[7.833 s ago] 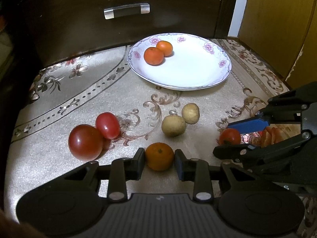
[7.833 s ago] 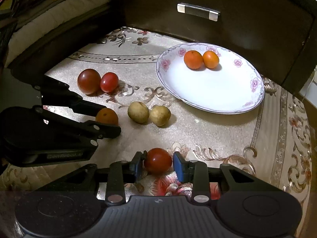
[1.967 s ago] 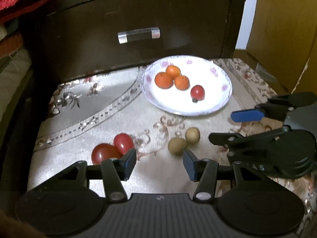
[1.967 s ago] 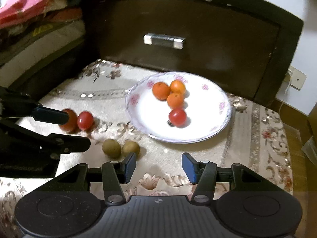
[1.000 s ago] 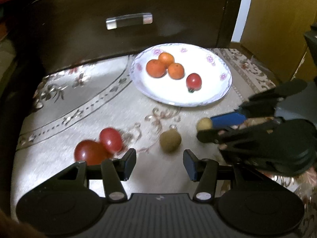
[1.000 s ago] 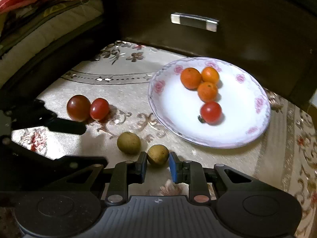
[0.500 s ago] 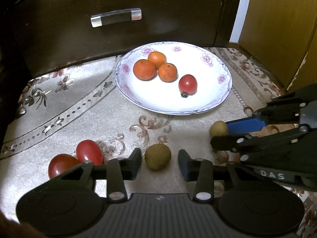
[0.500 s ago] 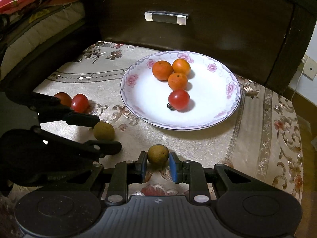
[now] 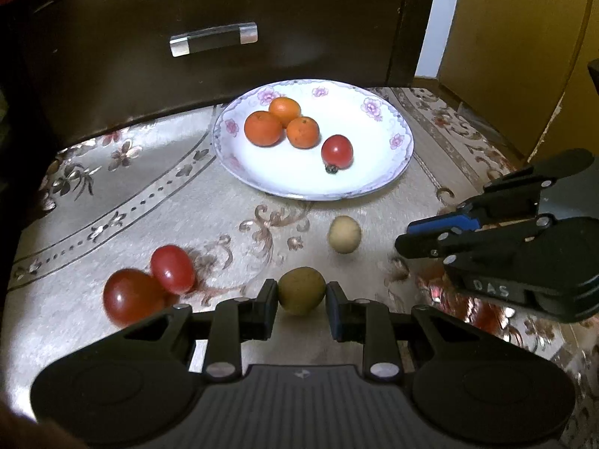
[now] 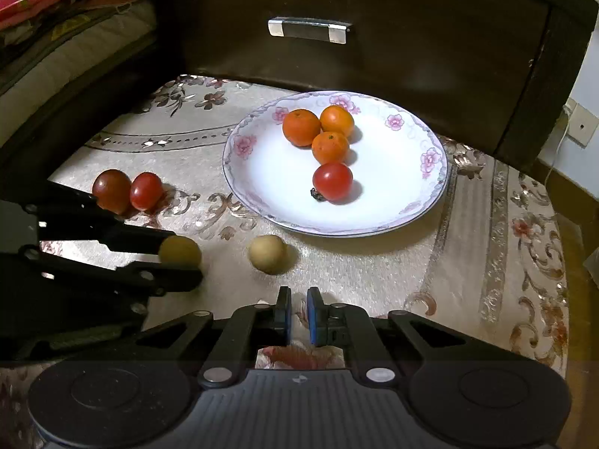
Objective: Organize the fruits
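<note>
A white floral plate point(image 9: 374, 187) point(image 10: 337, 230) holds three oranges point(image 9: 262, 128) point(image 10: 301, 127) and a red tomato point(image 9: 337, 150) point(image 10: 332, 181). My left gripper point(image 9: 301, 299) point(image 10: 179, 258) has its jaws closing, and both pads press a brown-green round fruit point(image 9: 301, 288) point(image 10: 183, 249) on the cloth. My right gripper point(image 10: 297, 316) point(image 9: 406, 235) is shut with nothing between its pads. A paler round fruit point(image 10: 267, 254) point(image 9: 344, 239) lies loose on the cloth just ahead of the right gripper. Two tomatoes point(image 9: 127, 299) point(image 10: 146, 191) sit together to the left.
The patterned cloth point(image 9: 149, 194) covers a low surface. A dark drawer front with a metal handle point(image 9: 213, 39) point(image 10: 309, 30) stands close behind the plate. Bedding point(image 10: 56, 18) rises at the far left and a yellow door point(image 9: 524, 56) at the right.
My left jaws have shut onto the brown-green fruit. The pale fruit, earlier at the right gripper's tips, now lies free a little ahead of them.
</note>
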A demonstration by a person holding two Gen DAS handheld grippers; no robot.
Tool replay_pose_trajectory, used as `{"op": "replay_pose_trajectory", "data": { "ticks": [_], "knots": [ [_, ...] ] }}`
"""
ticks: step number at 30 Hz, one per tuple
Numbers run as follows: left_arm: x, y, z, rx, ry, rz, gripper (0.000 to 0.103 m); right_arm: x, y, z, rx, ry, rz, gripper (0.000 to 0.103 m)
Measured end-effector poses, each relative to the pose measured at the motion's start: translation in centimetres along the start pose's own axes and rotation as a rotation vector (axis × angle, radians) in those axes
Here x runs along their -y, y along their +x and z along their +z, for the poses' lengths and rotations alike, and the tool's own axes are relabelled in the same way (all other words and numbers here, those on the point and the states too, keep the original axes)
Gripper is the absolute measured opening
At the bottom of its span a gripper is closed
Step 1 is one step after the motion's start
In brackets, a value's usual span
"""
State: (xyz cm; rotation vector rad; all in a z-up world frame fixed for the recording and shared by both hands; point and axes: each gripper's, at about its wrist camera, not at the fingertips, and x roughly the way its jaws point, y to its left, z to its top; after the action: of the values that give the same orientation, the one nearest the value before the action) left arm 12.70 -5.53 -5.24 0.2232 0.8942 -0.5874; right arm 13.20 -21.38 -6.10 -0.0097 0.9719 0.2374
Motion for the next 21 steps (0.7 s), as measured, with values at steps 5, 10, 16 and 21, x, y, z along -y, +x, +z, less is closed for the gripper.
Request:
{"op": "replay_pose_trajectory", "data": {
  "ticks": [5,10,16,21],
  "knots": [
    [-0.5,-0.4,-0.7,-0.011,-0.008,0.004,0.034,-0.4,-0.8,-0.4,0.005,-0.003,0.017,0.03],
    [-1.4,-1.1,-1.7,-0.025,-0.023,0.004,0.034,-1.4,-1.3,0.4,0.069,-0.011,0.059,0.044],
    [-2.6,-1.3,-3.2,-0.037,-0.055,-0.005,0.034,-4.1,1.1,1.8,0.08,-0.044,0.111,0.044],
    [-3.0,-1.6,-3.4,-0.037,-0.067,-0.014,0.034,-5.8,3.6,2.3,0.066,-0.066,0.103,0.036]
  ]
}}
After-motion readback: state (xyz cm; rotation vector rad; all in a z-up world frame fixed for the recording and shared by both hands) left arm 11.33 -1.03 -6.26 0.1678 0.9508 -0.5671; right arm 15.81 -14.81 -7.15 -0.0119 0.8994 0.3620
